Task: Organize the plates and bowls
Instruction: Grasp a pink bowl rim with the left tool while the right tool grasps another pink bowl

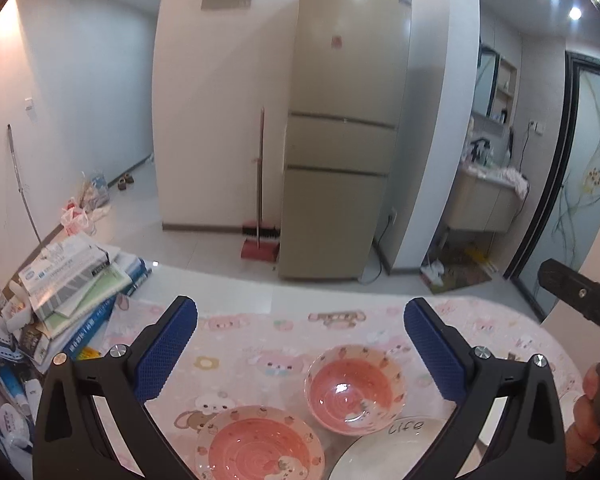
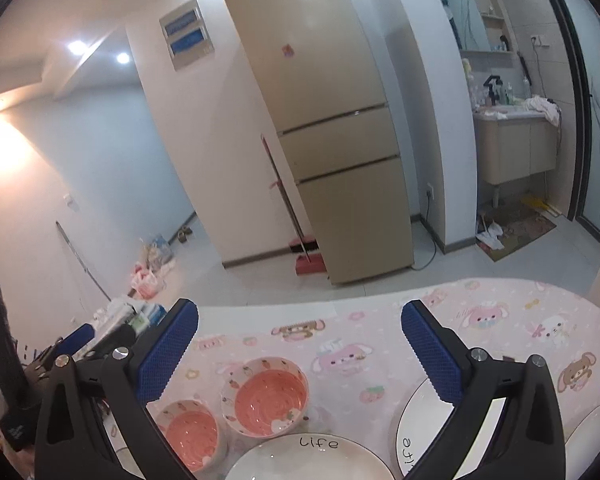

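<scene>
Left gripper (image 1: 300,344): jaws stood wide apart and empty, held above the near edge of the table, over the two pink bowls.
Right gripper (image 2: 300,348): jaws likewise wide and empty, above the white plates; a hand (image 1: 588,420) on its handle showed at the edge of the left view.
Bowls: the far pink bowl (image 1: 356,390) and the near pink bowl (image 1: 260,446) sat upright, close beside each other but apart, on the pink cartoon tablecloth (image 1: 260,332).
Plates: a white plate lettered "Life" (image 2: 312,460) lay just beside the bowls; a second lettered plate (image 2: 420,424) and the rim of a third (image 2: 596,428) lay to its right, none stacked.
Risk, bowls: glazed curved walls would likely slip from a pinch on one rim; a closing jaw could also knock the neighbouring bowl.
Risk, plates: flat on cloth, a plate offers little edge, so a finger could drag the tablecloth and shift everything.
Risk, clutter: the stack of books (image 1: 72,284) crowded the left of the table, leaving little room to set things down.
</scene>
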Tool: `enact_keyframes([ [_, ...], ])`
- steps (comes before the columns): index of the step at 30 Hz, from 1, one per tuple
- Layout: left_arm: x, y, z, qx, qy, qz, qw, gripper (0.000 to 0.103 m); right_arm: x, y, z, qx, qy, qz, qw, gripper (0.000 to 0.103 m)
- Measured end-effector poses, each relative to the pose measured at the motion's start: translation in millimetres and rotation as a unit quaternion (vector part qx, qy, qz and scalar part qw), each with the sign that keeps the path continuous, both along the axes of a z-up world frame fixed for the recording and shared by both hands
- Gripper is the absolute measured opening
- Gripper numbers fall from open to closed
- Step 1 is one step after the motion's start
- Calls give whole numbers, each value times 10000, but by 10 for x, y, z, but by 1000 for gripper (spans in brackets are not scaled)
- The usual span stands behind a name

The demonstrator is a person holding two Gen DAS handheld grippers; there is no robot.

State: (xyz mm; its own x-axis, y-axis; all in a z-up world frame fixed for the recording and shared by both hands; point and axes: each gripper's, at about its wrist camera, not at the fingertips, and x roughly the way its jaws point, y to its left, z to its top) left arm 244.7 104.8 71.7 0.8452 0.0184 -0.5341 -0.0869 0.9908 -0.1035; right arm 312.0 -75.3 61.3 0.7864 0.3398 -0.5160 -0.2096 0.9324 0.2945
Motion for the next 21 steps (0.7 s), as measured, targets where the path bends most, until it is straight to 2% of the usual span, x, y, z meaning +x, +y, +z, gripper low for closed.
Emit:
enact_keyframes([
  [4,194,-55,-238,372,265,51,9989,103,158,140,-320,23,492,200,9986,94],
  [7,317,-23,-432,274,527,-11,9982,103,262,289,-554,-206,732,338,9965,91],
  [9,412,1,-570,145,620,109,9979,102,318,371,-688,-394,829,323,9953,91],
  [10,456,1,-647,100,717,134,9973,99,336,408,-747,-487,872,331,9945,89],
  [12,554,-15,-797,14,999,0,9950,90,381,461,-857,-638,973,379,9925,78],
  [15,632,-19,-920,33,1194,-8,9928,84,456,498,-1055,-677,1268,431,9887,70],
  [17,636,-45,-971,102,1290,-63,9916,76,522,470,-1171,-521,1475,460,9866,65],
  [18,643,-56,-994,110,1343,-101,9908,67,546,446,-1227,-416,1606,482,9850,61],
  [19,654,-60,-1025,76,1411,-150,9899,53,564,432,-1271,-334,1693,514,9837,59],
  [21,696,-33,-1114,-63,1626,-189,9865,34,624,419,-1401,-132,1956,666,9783,49],
])
